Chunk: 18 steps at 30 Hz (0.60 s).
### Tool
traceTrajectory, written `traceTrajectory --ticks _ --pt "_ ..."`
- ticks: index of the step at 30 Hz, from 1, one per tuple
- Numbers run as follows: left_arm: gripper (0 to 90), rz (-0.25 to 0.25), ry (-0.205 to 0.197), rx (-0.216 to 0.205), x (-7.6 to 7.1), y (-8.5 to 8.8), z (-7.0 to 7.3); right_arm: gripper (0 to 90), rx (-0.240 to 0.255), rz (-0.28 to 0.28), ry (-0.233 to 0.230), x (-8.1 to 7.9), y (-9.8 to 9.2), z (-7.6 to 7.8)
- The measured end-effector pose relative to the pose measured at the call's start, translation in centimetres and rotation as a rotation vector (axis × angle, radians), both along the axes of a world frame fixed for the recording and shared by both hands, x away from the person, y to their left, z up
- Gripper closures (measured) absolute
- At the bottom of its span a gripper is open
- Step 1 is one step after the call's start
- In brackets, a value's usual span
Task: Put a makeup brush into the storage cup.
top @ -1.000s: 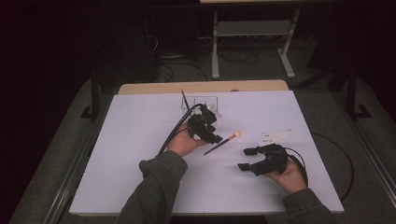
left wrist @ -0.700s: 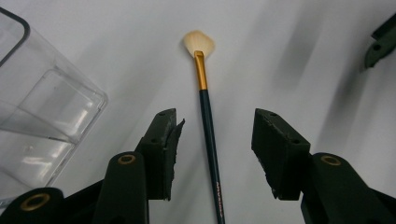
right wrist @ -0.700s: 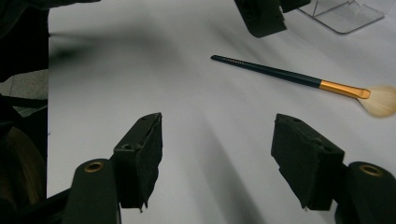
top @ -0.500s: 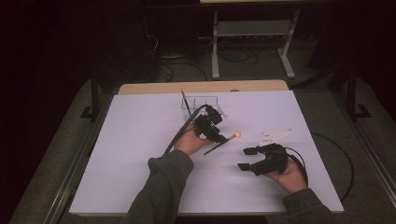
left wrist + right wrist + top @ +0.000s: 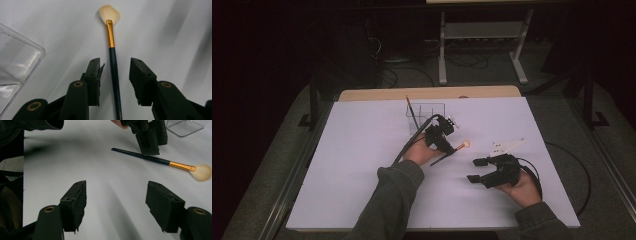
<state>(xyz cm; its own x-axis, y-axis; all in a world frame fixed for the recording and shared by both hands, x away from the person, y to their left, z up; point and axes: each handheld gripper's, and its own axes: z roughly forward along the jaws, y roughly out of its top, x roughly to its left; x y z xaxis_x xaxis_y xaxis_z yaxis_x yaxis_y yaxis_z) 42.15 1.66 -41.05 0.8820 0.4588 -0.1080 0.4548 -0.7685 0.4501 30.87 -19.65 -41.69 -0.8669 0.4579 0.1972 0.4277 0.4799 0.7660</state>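
Observation:
A makeup brush (image 5: 451, 152) with a dark handle, gold ferrule and cream bristles lies flat on the white table top (image 5: 362, 165). My left gripper (image 5: 446, 141) hovers just over its handle, open. In the left gripper view the brush (image 5: 113, 67) runs up between the two spread jaws of the left gripper (image 5: 115, 65), with a gap on each side. My right gripper (image 5: 475, 170) rests open to the right and nearer the person, nothing in it. In the right gripper view the brush (image 5: 160, 160) lies beyond the open right gripper (image 5: 116, 195), under the left gripper (image 5: 150, 141).
A clear plastic holder (image 5: 426, 114) stands behind the left hand with a thin dark stick (image 5: 411, 112) upright in it; its corner (image 5: 20, 62) shows beside the left jaw. A flat white piece (image 5: 508, 145) lies just past the right gripper. Both cables trail across the table.
My left gripper has shifted slightly right and farther along the brush handle. The brush and the right gripper have stayed where they were.

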Motion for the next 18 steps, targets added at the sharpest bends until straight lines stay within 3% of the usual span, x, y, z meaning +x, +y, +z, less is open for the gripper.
traceTrajectory --ticks 7,11,18 --pt "65.9 0.019 0.029 0.022 0.2 -0.4 -0.9 31.9 0.001 -0.002 -0.001 0.0 0.0 -0.1" --pt "67.5 0.016 0.015 0.047 0.1 -0.7 -1.2 31.6 0.001 0.001 0.0 0.0 0.0 -0.1" --pt "72.7 0.01 0.004 0.053 0.0 -0.8 -1.2 31.6 -0.001 0.008 0.004 0.0 0.2 -0.1"
